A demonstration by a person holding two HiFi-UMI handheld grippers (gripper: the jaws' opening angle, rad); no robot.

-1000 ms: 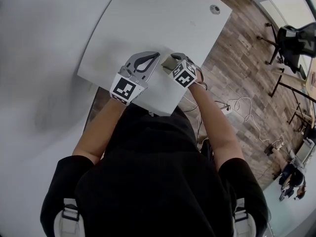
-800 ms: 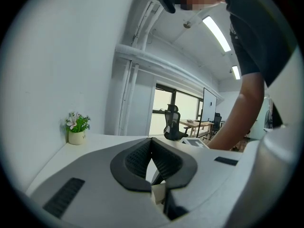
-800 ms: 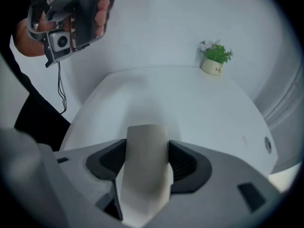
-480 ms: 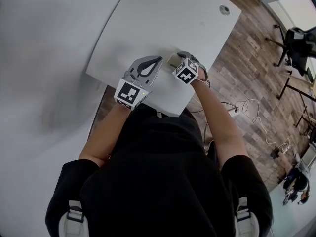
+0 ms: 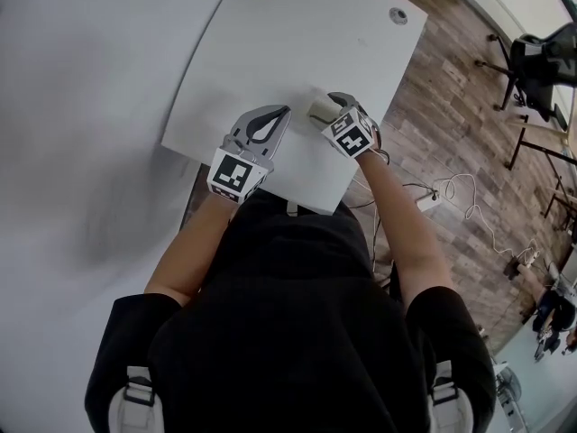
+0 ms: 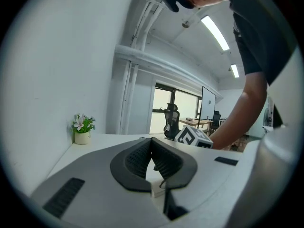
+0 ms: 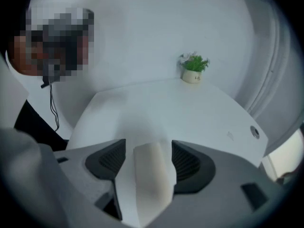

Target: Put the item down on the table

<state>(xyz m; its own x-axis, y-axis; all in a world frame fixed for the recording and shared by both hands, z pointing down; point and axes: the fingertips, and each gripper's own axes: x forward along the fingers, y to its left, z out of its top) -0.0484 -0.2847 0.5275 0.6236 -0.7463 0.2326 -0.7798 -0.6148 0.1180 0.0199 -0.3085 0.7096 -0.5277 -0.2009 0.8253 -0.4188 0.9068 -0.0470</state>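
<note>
1 pale cream rounded block (image 7: 151, 177) lies on the white table (image 5: 297, 34) between my right gripper's (image 5: 325, 108) spread fingers; my left gripper (image 6: 152, 142) stays pressed shut, empty; both barely moved.

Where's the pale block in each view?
Head view: pale block over the white table, at the right tool's tip.
Right gripper view: bottom centre, between that tool's jaws, a gap showing on its left side.
Left gripper view: not clearly in it; a pale bit behind the left tool's shut jaws can't be identified.
Shared landmark: potted plant, in both gripper views.
</note>
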